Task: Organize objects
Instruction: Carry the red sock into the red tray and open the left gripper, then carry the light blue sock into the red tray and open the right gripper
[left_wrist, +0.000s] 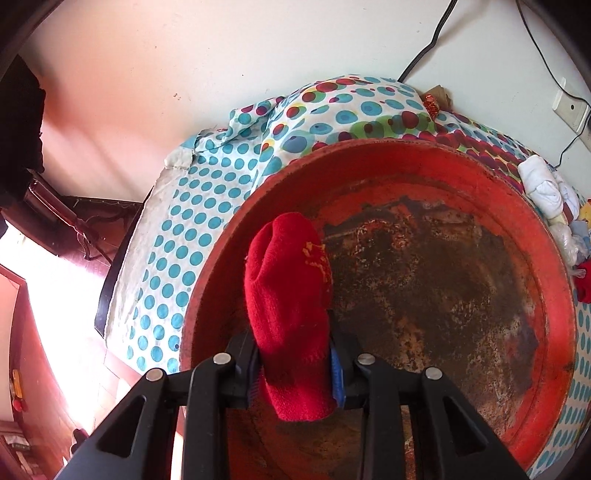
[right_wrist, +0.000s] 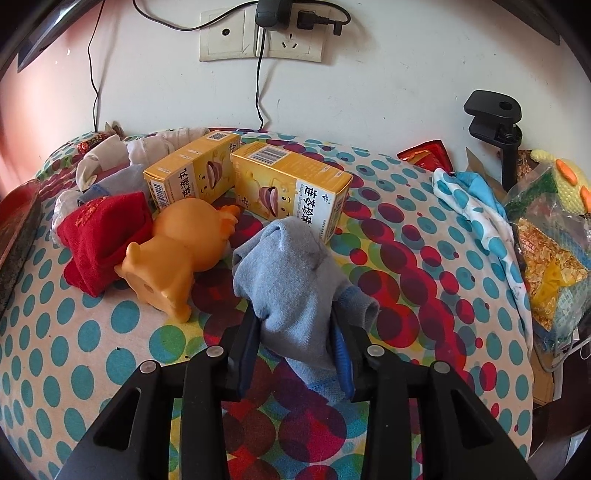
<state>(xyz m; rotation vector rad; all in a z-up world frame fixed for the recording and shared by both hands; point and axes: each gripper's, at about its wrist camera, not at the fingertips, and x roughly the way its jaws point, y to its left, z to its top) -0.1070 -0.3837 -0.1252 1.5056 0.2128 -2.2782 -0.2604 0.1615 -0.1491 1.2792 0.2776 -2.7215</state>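
Note:
My left gripper (left_wrist: 293, 363) is shut on a red sock (left_wrist: 288, 295) and holds it over a large red tray (left_wrist: 546, 258) with a worn, rusty bottom. My right gripper (right_wrist: 295, 347) is shut on a grey sock (right_wrist: 288, 280) and holds it above the dotted cloth (right_wrist: 92, 339). On the cloth lie another red sock (right_wrist: 103, 236), an orange toy figure (right_wrist: 177, 254) on its side and two yellow boxes (right_wrist: 192, 170) (right_wrist: 291, 184). White and grey socks (right_wrist: 118, 162) lie behind them. The tray's edge shows at far left of the right wrist view (right_wrist: 18, 221).
Wall sockets with plugged cables (right_wrist: 262, 33) are on the wall behind. A black clamp stand (right_wrist: 498, 122), snack bags (right_wrist: 550, 266), a knitted toy (right_wrist: 565, 181) and a dotted cloth piece (right_wrist: 476, 210) lie at right. White rolled socks (left_wrist: 543, 188) sit beyond the tray.

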